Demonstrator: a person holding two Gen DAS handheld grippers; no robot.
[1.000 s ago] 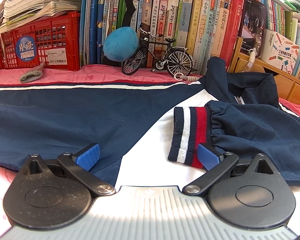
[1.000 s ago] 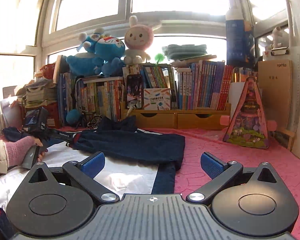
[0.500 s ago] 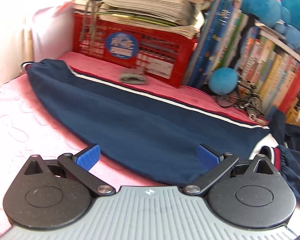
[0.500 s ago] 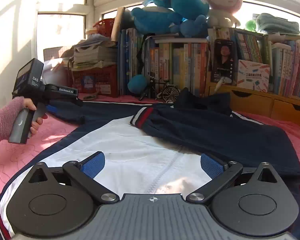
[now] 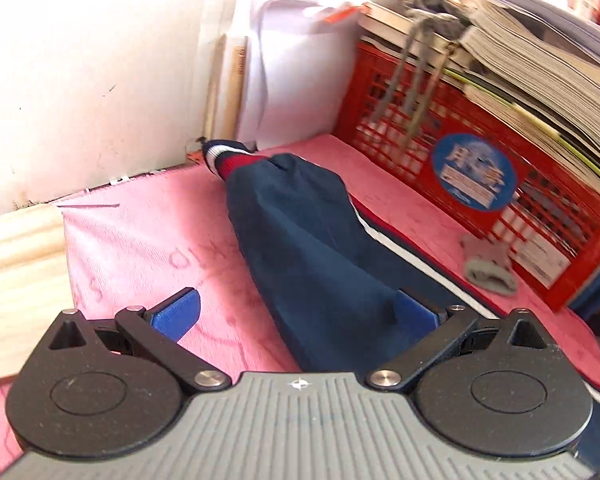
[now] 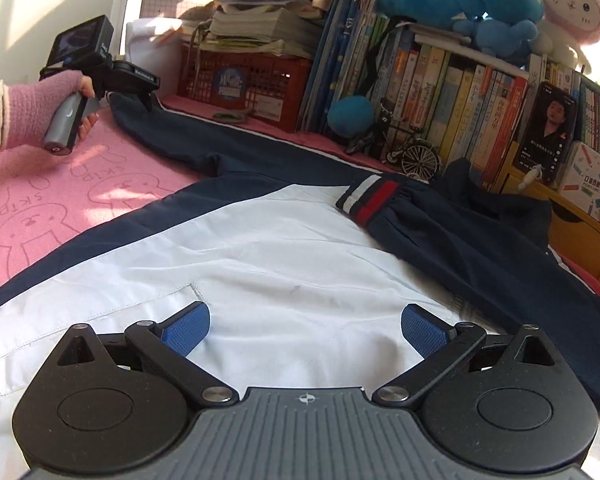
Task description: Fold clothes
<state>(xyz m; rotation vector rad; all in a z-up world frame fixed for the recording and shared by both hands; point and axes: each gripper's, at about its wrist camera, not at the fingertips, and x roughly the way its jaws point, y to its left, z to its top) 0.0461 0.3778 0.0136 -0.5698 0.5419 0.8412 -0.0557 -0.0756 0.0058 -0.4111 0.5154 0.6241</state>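
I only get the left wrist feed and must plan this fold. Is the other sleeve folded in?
Observer: Yes. The other sleeve lies across the white front, with its striped cuff on the white.
Operator: Where are the right tongs?
Observer: The right tongs are open over the white front, beside a pocket seam, and grip nothing.
Operator: How do my left tongs look from there?
Observer: The left tongs are over the far end of the outstretched sleeve, near the red crate.
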